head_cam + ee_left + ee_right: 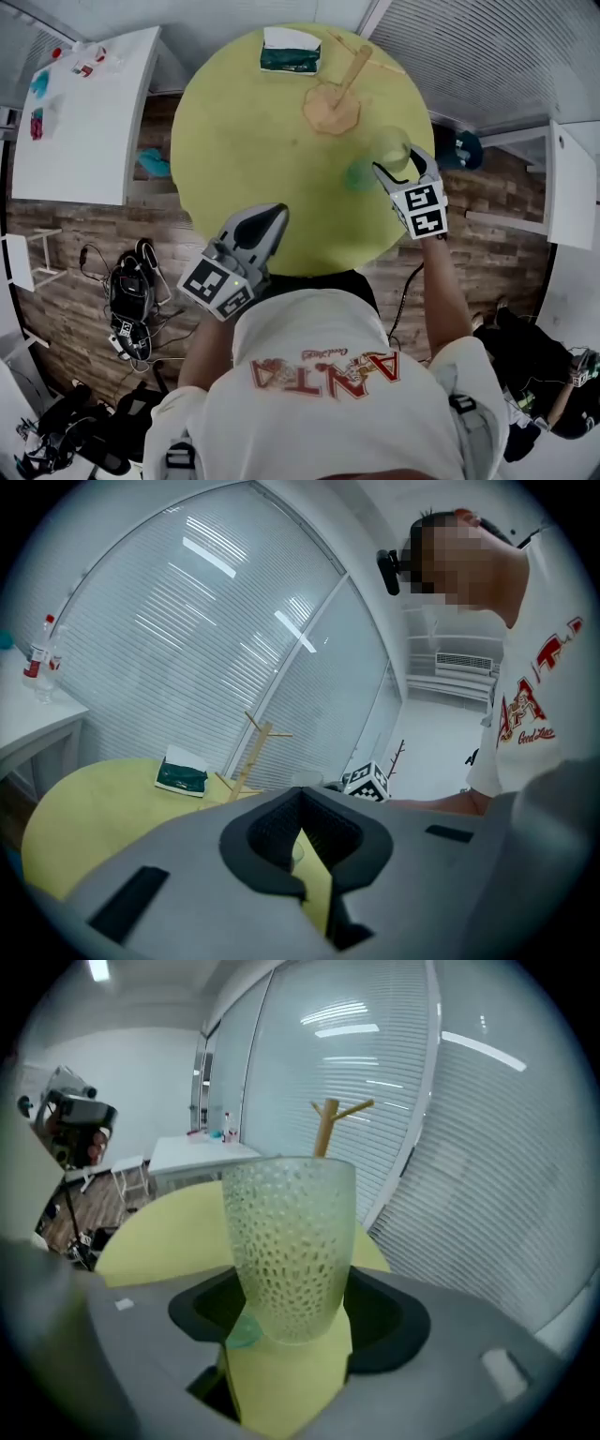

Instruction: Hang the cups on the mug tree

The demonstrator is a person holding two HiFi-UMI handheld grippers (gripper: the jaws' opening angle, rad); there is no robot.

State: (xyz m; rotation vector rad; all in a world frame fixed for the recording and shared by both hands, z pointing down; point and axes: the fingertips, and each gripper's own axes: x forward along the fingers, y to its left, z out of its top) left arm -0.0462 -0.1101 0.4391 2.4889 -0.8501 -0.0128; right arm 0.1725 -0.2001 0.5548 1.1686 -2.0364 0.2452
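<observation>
A clear dimpled cup (291,1241) stands upright between the jaws of my right gripper (289,1340), which is shut on its lower body. In the head view that gripper (397,165) holds the cup (391,143) above the right part of the round yellow table (244,141). A little further back stands the wooden mug tree (333,101), whose forked top (328,1121) shows behind the cup; its pegs are bare. A teal cup (360,175) rests on the table just left of the held cup. My left gripper (277,217) hovers at the table's near edge, jaws nearly together with nothing between them.
A green-and-white box (289,52) lies at the table's far edge, left of the mug tree. A white table (80,112) stands to the left and a white desk (572,183) to the right. Cables and gear (131,291) lie on the wood floor.
</observation>
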